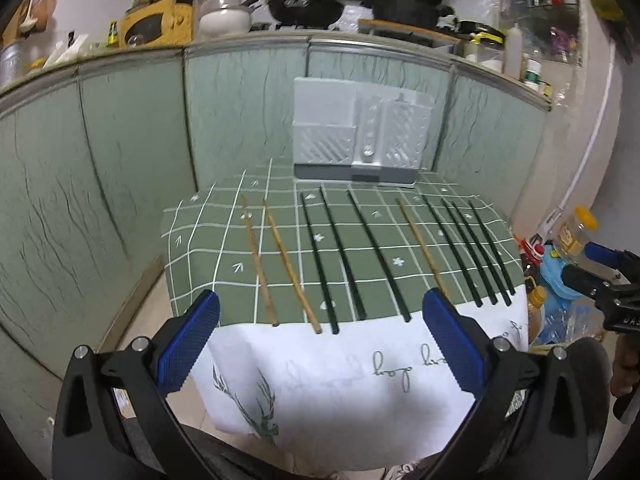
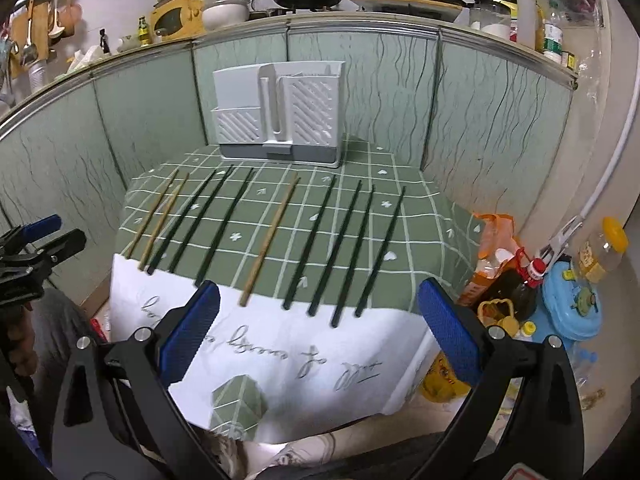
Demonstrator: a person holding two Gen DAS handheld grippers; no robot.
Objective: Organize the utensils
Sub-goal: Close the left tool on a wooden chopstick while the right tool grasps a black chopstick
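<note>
Two grippers, both spread wide, nothing between the blue pads. Low in the left wrist view the left gripper [image 1: 320, 344] hangs over the white hem of the tablecloth [image 1: 320, 380], its black arms cut off by the bottom edge. Same story in the right wrist view: the right gripper [image 2: 318, 334] gapes empty over the cursive print on the cloth, which is too curled and stretched to read. At the far left edge of that view the left gripper shows again, only partly, its body lost in the dark rim; a person's hand seems to be behind it, hard to make out.

Moving up, the chopsticks lie side by side on the green checked part of the cloth, near ends toward the hem. Seven dark chopsticks [image 2: 306, 240] and three wooden chopsticks [image 2: 269, 238] by my count, though the leftmost wooden pair sit so close in the right view that they nearly merge. In the left view, the blue pad at lower right covers the near end of one wooden stick.

Beyond them, at the back of the table and apart from the sticks, stands the white utensil holder [image 1: 362, 136], upright on a grey base; its compartments' insides are out of sight. Further up, a cluttered shelf [image 2: 360, 16] runs along the top, pans cropped by the frame.
</note>
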